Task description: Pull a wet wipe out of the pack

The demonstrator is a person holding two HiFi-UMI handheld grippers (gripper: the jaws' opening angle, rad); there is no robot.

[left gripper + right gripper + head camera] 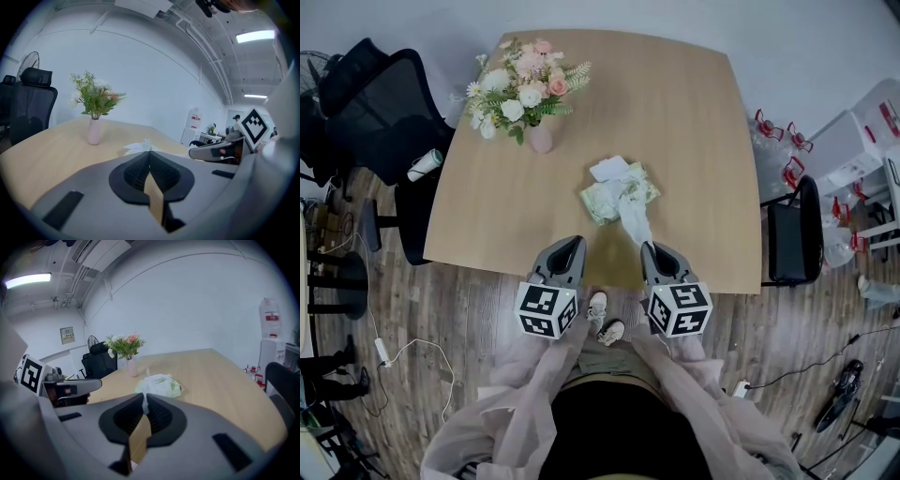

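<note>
The job is partly done. The right tool [650,247] is clamped tight on one end of a white wet wipe [635,217]. The wipe is pulled out into a long thin strip. Its far end looks like it is inside the pack [614,197], so I think it is not all the way out yet. One more pull back toward the person should free it.

The left tool [576,243] is squeezed closed with nothing in it. It sits just beside the right tool and does not touch the pack, so nothing holds the pack down.

The pack lies flat on the surface [694,112], near the right tool's tips and in front of them. The wipe's long way runs from the pack straight to the right tool. Its pinched end points at the person.
</note>
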